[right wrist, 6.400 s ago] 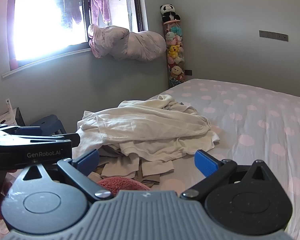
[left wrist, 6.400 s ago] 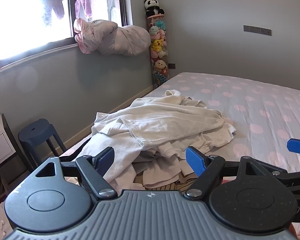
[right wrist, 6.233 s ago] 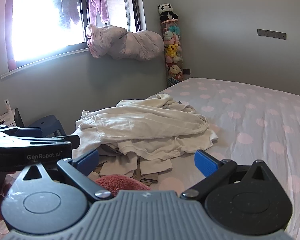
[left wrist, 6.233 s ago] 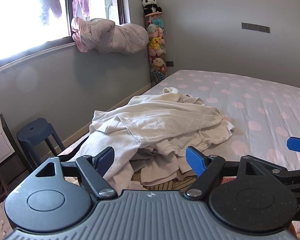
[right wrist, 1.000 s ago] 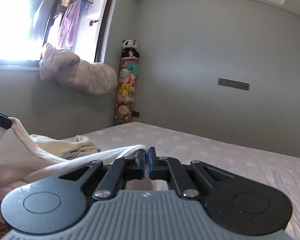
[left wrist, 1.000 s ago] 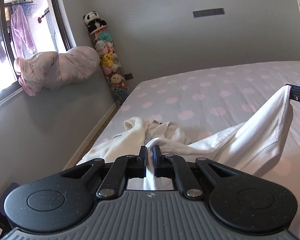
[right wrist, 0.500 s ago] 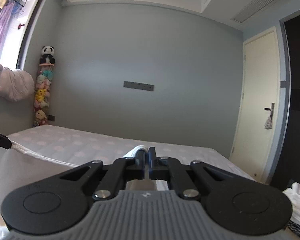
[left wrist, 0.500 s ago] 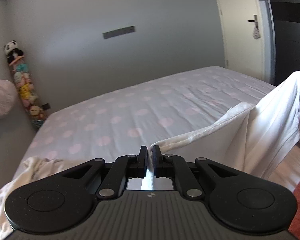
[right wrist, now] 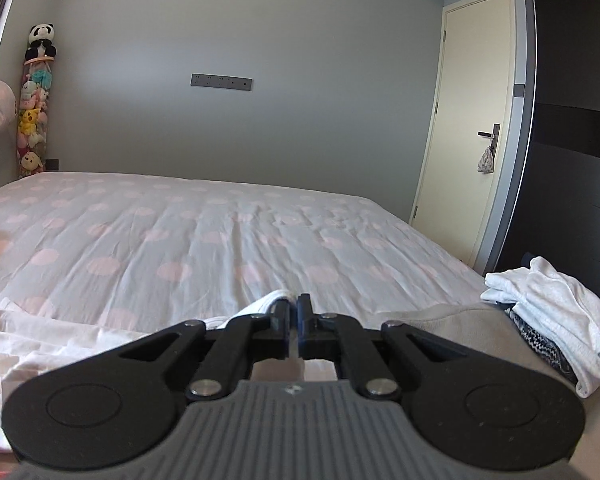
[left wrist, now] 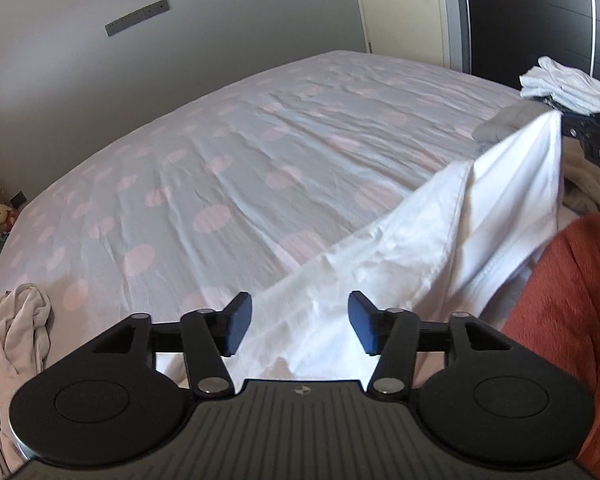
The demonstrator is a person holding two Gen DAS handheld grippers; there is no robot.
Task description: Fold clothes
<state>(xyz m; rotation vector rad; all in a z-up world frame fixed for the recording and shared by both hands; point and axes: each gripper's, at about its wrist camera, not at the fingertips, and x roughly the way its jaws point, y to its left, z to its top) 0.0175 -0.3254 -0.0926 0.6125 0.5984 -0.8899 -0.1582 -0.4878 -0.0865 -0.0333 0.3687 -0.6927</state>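
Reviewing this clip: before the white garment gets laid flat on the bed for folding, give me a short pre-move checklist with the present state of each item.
1. Right gripper clamped on the white garment: ok, its jaws are closed with a fold of cloth bunched at the tips.
2. Left gripper gripping the garment: not ok, its jaws have just been opening; the cloth lies between the pads, untouched.
3. Garment spread without bunching: not ok, it drapes in folds from the right gripper's corner.
4. Open space on the polka-dot bed sheet: ok, the middle is bare.
5. Other laundry out of the way: ok, the cream garment and the folded pile sit at the edges.
6. Garment's far hem: cannot tell, hidden.
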